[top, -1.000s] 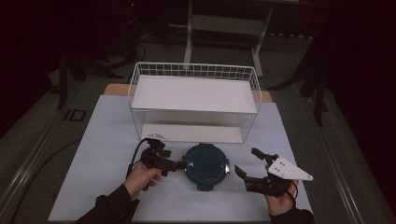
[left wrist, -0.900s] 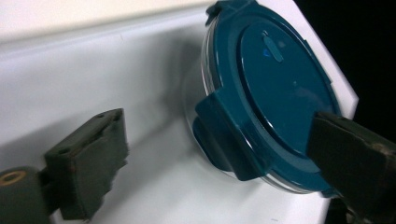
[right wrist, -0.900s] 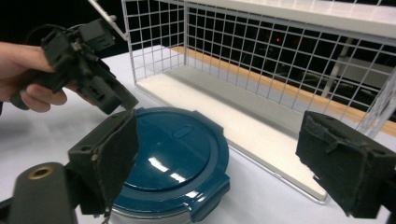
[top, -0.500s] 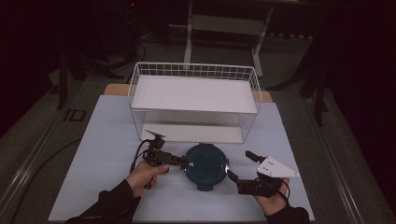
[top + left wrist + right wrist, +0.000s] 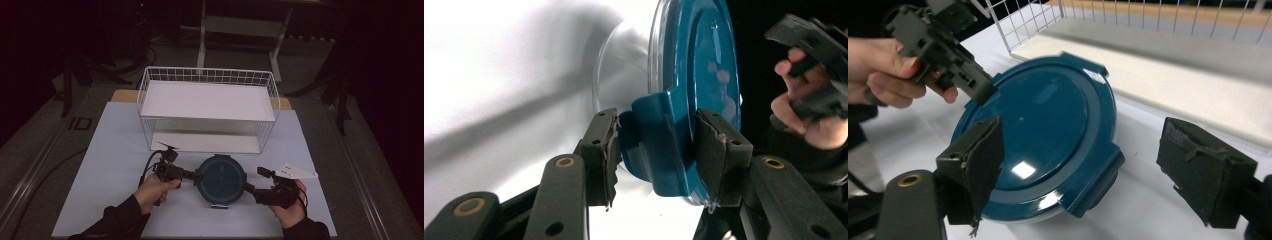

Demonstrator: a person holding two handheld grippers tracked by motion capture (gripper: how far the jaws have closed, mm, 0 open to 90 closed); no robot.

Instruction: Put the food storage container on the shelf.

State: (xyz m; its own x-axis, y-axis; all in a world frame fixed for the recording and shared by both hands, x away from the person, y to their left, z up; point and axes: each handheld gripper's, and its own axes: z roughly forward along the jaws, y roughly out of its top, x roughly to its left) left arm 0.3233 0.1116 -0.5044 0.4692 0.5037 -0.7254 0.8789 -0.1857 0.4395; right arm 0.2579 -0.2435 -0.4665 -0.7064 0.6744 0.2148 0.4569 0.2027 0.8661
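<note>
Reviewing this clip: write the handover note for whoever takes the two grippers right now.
Left gripper: jaws either side of a lid clip, pads at it; a firm clamp cannot be confirmed.
Right gripper: open, jaws astride the container's rim, touching nothing.
The round container with the blue lid sits on the white table, in front of the wire basket, with a gripper at each side.
Done: both grippers brought up to it. Left: the lid is still on and the container not lifted; probably unclip or lift next.
</note>
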